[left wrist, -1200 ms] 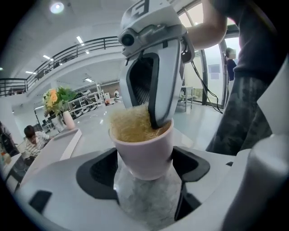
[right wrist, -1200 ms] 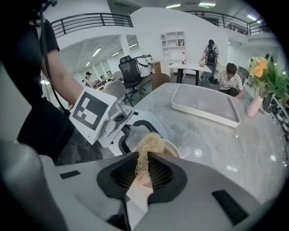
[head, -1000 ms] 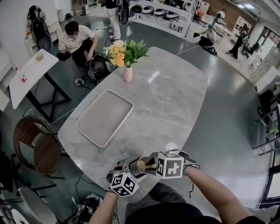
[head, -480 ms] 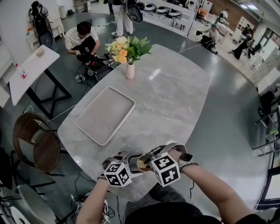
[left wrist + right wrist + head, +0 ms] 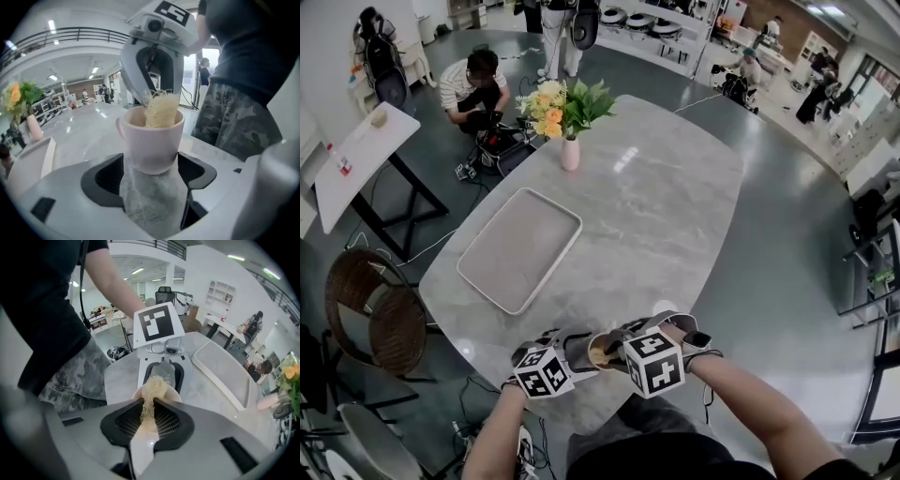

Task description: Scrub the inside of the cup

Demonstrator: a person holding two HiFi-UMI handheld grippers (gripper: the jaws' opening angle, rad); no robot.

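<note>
Cup sits clamped between the widely spread jaws of my left tongs, while my right tongs pinch the pale handle of a brush whose straw-coloured tuft dips into its mouth, at the near edge of the marble table.

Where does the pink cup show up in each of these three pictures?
Head view: cup, bottom centre, at the table edge.
Left gripper view: cup, centre, between the jaws.
Right gripper view: cup, centre, behind the scrubber.
Shared landmark: the white tray, in all three.
</note>
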